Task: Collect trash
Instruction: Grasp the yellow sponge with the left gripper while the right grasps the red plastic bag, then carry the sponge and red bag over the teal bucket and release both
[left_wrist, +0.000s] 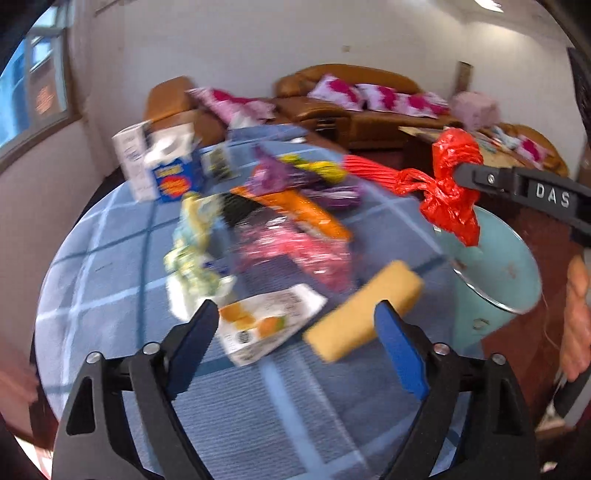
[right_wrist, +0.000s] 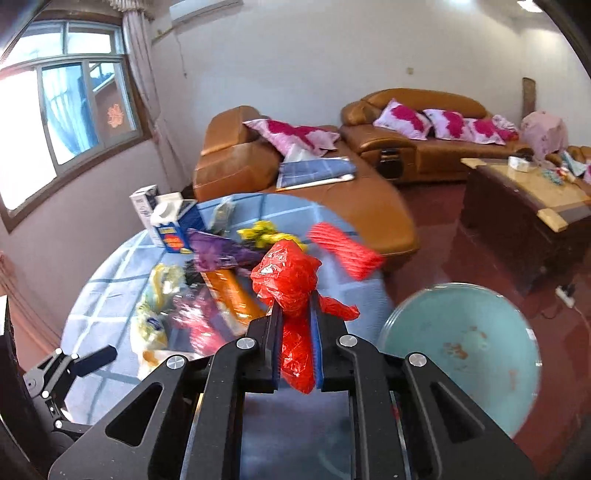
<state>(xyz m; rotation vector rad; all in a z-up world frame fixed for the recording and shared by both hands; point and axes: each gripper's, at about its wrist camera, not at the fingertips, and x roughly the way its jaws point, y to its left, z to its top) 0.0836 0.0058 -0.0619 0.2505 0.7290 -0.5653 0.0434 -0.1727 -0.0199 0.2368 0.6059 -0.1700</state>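
Observation:
My right gripper (right_wrist: 295, 314) is shut on a crumpled red plastic bag (right_wrist: 290, 284) and holds it in the air between the round table and a light blue bin (right_wrist: 461, 350). In the left wrist view the bag (left_wrist: 450, 184) hangs from the right gripper (left_wrist: 461, 175) just above the bin's rim (left_wrist: 495, 266). My left gripper (left_wrist: 295, 314) is open and empty above the table, its tips beside a white snack wrapper (left_wrist: 266, 325) and a yellow sponge (left_wrist: 365, 314). Several more wrappers (left_wrist: 295, 210) lie mid-table.
The round table has a blue checked cloth (left_wrist: 110, 295). A blue and white carton (left_wrist: 166, 173) stands at its far left. A red ridged item (right_wrist: 345, 251) lies at the far right edge. Brown sofas (right_wrist: 424, 140) and a low wooden table (right_wrist: 524, 199) stand behind.

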